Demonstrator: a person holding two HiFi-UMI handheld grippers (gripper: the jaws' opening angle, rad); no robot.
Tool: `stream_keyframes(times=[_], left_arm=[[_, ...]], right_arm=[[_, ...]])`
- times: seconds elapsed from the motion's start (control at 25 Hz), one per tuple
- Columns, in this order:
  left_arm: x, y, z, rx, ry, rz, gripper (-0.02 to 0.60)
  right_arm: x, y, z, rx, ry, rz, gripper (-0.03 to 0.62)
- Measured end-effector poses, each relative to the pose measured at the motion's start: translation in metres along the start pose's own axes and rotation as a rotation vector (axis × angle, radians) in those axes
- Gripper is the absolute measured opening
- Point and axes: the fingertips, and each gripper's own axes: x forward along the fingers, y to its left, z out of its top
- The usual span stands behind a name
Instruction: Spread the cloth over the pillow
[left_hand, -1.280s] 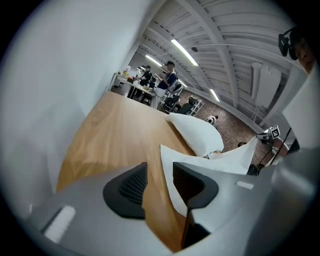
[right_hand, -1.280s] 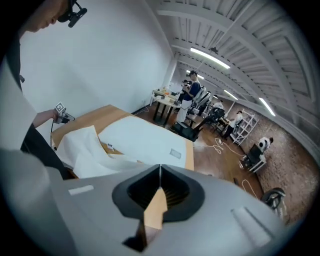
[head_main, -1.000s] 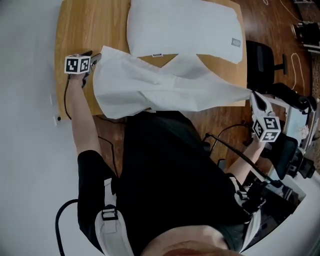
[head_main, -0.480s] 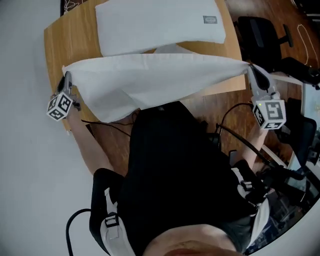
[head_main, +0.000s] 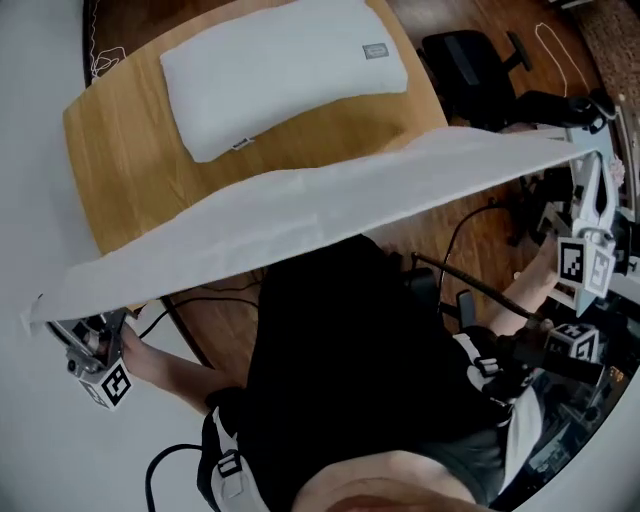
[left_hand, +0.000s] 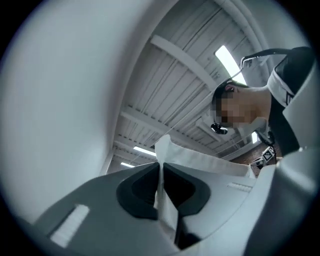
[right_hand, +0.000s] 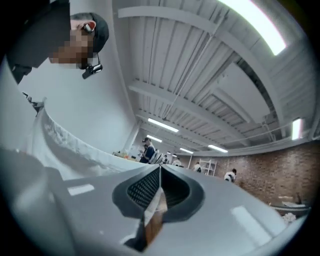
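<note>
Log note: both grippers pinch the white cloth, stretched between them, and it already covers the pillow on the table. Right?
Not quite: in the head view the cloth hangs stretched in the air between the left gripper and the right gripper, short of the pillow, which lies uncovered on the table. The rest holds.

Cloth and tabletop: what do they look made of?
The cloth looks like thin white fabric, matte, perhaps cotton: it drapes and creases. The tabletop looks like light wood or wood-look laminate, smooth: grain streaks show.
</note>
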Motion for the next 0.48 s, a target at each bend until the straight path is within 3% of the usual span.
stream_keyframes(times=[0.12,0.24,0.32,0.48], left_arm=[[0.01,-0.002,0.012,0.034,-0.053,-0.059,0.015],[0.018,0.004,-0.007,-0.047,-0.06,-0.068,0.015],[0.024,0.011,-0.022,-0.097,-0.044,-0.063,0.015],[0.047,0.034,-0.033,-0.08,-0.003,-0.013,0.015]], right_arm=[[-0.01,-0.006,0.02,-0.008,-0.051,-0.043,0.008],[-0.004,-0.008,0.005,0.008,0.018,-0.041,0.008],[0.007,-0.006,-0.001,0.021,0.041,-0.02,0.008],[0.048,0.0,0.0,0.032,0.038,0.012,0.008]])
